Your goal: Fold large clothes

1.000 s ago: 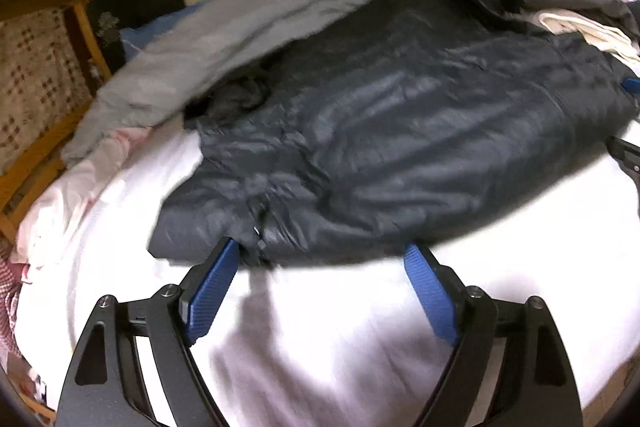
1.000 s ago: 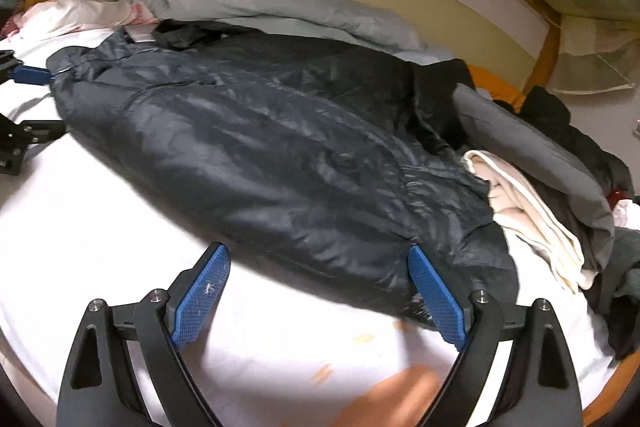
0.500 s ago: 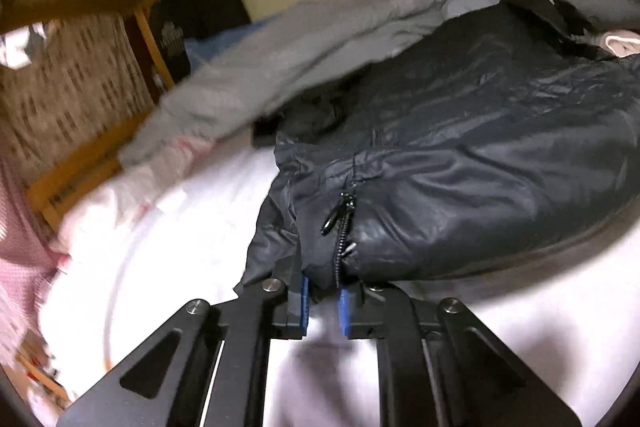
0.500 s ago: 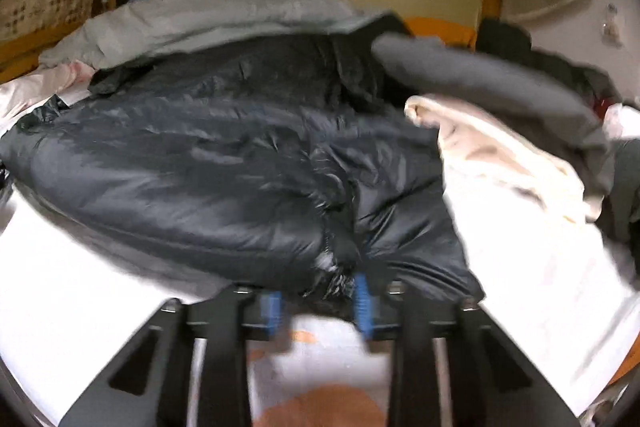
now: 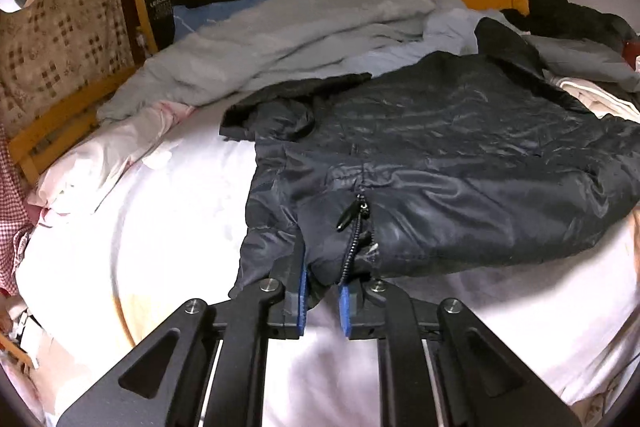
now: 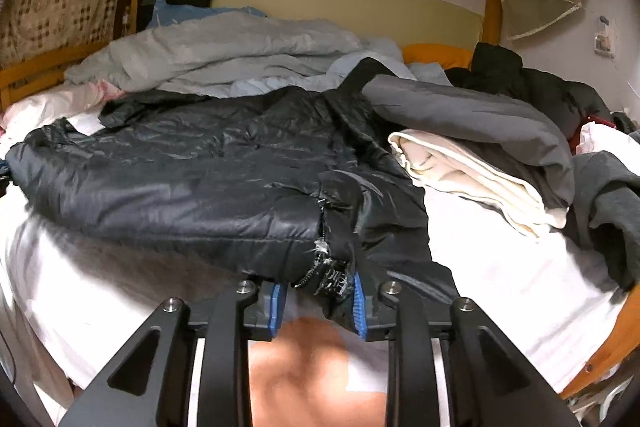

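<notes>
The left gripper [image 5: 322,291] is pinched narrow on the jacket's [image 5: 460,163] near edge, beside the zip [image 5: 354,243]; the fabric bunches over the pads, so their tips are hidden. The right gripper [image 6: 318,297] has the other end of that edge between its blue pads [image 6: 360,303], at the frayed bottom of the zip. Its jaws are opening a little, yet the cloth fills the gap and both pads seem to press on it, though the fold hides the contact.

The jacket, dark and shiny, lies spread across the white sheet [image 5: 152,227], its near edge lifted off the bed between the two grippers. Its far sleeve runs under a grey garment [image 6: 472,115] and cannot be followed. Behind it a pale grey quilt [image 5: 280,39] is heaped along the wooden rail [image 5: 48,135]. At right, a folded cream cloth [image 6: 472,179] sits just beside the jacket, half under the grey one. A blurred orange patch [image 6: 312,359] shows below the right gripper.
</notes>
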`<state>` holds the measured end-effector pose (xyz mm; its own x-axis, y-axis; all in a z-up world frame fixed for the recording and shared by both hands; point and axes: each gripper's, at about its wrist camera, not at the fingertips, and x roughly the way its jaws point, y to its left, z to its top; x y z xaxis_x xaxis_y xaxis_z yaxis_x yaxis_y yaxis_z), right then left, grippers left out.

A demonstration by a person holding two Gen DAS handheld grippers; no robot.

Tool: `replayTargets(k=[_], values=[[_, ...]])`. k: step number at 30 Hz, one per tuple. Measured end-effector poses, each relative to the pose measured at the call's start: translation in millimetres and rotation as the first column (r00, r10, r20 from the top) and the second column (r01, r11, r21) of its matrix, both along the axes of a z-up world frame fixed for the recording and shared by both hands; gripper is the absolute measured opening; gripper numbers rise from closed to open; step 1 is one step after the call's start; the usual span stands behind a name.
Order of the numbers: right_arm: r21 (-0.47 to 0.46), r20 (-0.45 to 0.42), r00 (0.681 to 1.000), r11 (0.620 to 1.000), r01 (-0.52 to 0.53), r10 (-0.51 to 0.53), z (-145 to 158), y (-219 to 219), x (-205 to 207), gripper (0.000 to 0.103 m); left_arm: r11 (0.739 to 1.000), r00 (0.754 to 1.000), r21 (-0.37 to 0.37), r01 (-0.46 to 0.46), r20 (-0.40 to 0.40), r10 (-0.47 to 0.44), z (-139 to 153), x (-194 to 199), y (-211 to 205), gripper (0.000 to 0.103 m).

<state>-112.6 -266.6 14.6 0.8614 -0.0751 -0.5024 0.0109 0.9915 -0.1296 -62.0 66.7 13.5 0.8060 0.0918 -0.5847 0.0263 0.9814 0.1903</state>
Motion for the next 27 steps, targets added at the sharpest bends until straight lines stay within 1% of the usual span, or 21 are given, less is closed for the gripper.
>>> replayTargets(k=[1, 2, 3, 5, 7, 10, 12, 14, 16, 19, 22, 24, 26, 27], values=[[0.006, -0.002, 1.0, 1.0, 0.002, -0.002, 0.3, -1.4, 0.1, 0.035, 1.0, 1.0, 0.006, -0.013, -0.01, 0.013, -0.6, 1.6, -0.9, 0.012], [0.007, 0.0, 1.0, 1.0, 0.008, -0.008, 0.9, -3.7, -0.2, 0.042, 1.0, 1.0, 0.0, -0.024, -0.019, 0.024, -1.7, 1.4, -2.5, 0.012], [0.007, 0.006, 1.0, 1.0, 0.019, -0.019, 2.2, -5.6, -1.0, 0.057, 0.999, 0.999, -0.018, -0.034, -0.035, 0.034, -2.5, 4.6, 1.1, 0.013], [0.014, 0.028, 0.999, 0.999, 0.038, -0.038, 7.6, -12.6, -2.4, 0.068, 0.997, 0.996, -0.063, -0.051, -0.071, 0.046, -5.4, 7.9, 7.9, 0.014], [0.064, 0.019, 1.0, 0.998, 0.016, -0.017, 14.6, -23.5, 2.5, 0.068, 0.995, 0.993, -0.082, -0.059, -0.105, 0.05, -6.5, 15.0, 12.2, 0.014], [0.127, -0.034, 0.999, 0.992, -0.027, 0.031, 24.7, -33.4, 23.3, 0.067, 0.997, 0.991, -0.063, -0.038, -0.133, 0.029, -1.9, 30.6, 10.7, 0.015], [0.126, -0.052, 0.997, 0.991, -0.055, 0.062, 29.0, -34.6, 36.4, 0.061, 0.998, 0.99, -0.067, -0.022, -0.143, 0.012, 3.4, 45.5, 12.0, 0.016], [0.095, -0.063, 0.995, 0.993, -0.074, 0.08, 34.1, -34.2, 54.3, 0.061, 0.995, 0.986, -0.101, -0.016, -0.165, -0.001, 8.9, 64.1, 15.7, 0.017], [0.093, -0.078, 0.993, 0.992, -0.084, 0.091, 39.6, -36.1, 76.0, 0.061, 0.993, 0.983, -0.116, -0.015, -0.181, -0.006, 14.4, 82.8, 18.5, 0.019], [0.118, -0.11, 0.989, 0.989, -0.085, 0.098, 44.2, -42.0, 109.7, 0.065, 0.996, 0.983, -0.085, -0.002, -0.181, -0.013, 22.1, 106.1, 15.9, 0.021], [0.15, -0.14, 0.984, 0.985, -0.09, 0.112, 42.2, -48.3, 140.9, 0.065, 0.999, 0.981, -0.041, 0.012, -0.194, -0.02, 21.2, 132.9, 10.4, 0.021], [0.164, -0.157, 0.983, 0.984, -0.073, 0.099, 36.8, -53.6, 159.1, 0.069, 1.0, 0.979, -0.028, 0.014, -0.203, -0.019, 16.3, 148.8, 9.0, 0.021], [0.186, -0.182, 0.979, 0.981, -0.058, 0.092, 27.9, -58.4, 175.8, 0.069, 0.999, 0.976, -0.045, 0.008, -0.217, -0.018, 11.5, 161.1, 9.0, 0.021], [0.195, -0.193, 0.978, 0.98, -0.047, 0.085, 22.1, -60.7, 182.5, 0.07, 0.999, 0.977, -0.051, 0.002, -0.212, -0.013, 10.3, 164.7, 8.6, 0.021]])
